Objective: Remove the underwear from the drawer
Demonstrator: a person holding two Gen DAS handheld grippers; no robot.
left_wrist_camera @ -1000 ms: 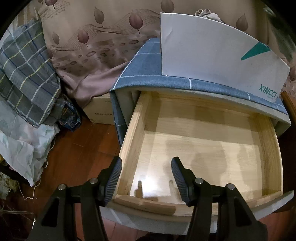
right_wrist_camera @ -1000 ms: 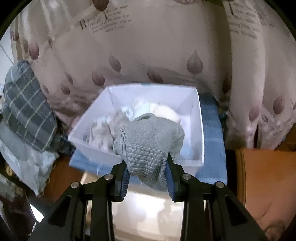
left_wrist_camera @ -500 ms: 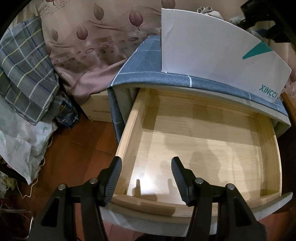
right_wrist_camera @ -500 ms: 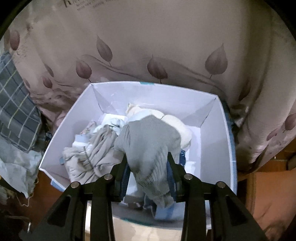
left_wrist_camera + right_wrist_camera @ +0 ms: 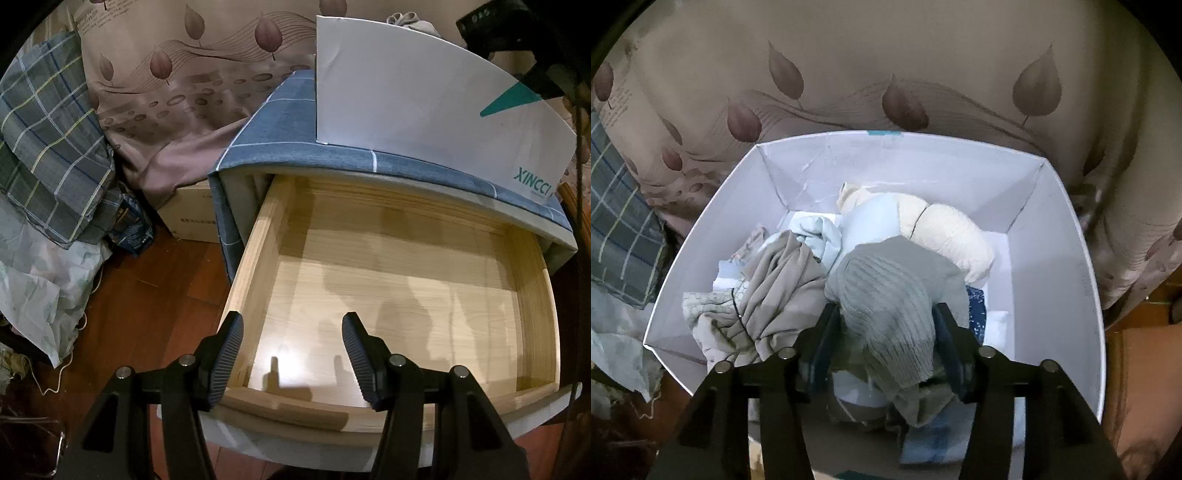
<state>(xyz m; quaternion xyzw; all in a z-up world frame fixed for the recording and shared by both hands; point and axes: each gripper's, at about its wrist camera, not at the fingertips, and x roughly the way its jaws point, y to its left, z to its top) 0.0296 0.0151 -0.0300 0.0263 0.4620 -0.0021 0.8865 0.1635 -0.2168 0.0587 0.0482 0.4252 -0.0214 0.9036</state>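
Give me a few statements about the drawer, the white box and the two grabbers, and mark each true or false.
1. The wooden drawer stands pulled out and bare inside. True.
2. The white box is empty. False: it holds several bundled garments.
3. The left gripper holds a sock. False: its jaws are open with nothing between them.
4. The grey ribbed garment sits between the jaws of the right gripper, which are opening. True.

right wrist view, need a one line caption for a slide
Right gripper, jaws opening, lets a grey ribbed garment down among other clothes in a white box.
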